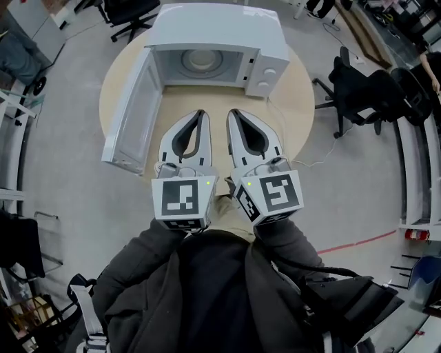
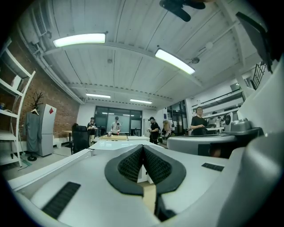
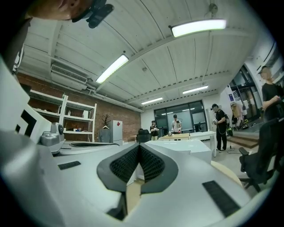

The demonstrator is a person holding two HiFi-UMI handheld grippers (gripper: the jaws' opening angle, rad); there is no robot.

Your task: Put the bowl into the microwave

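Note:
A white microwave (image 1: 227, 31) stands at the far side of the round wooden table (image 1: 296, 110), its door (image 1: 132, 110) swung wide open to the left. Inside the cavity lies a round whitish shape (image 1: 202, 61); I cannot tell whether it is a bowl or the turntable. No other bowl shows. My left gripper (image 1: 200, 113) and right gripper (image 1: 232, 113) lie side by side over the table, pointing at the cavity, a little short of it. Both are shut with nothing between the pads, as the left gripper view (image 2: 143, 149) and right gripper view (image 3: 139, 146) show.
Black office chairs (image 1: 362, 96) stand to the right of the table and another (image 1: 131, 14) behind it. A white cable (image 1: 306, 163) trails off the table's right side. Several people (image 2: 198, 119) stand at desks far off; shelves (image 3: 66, 115) line the brick wall.

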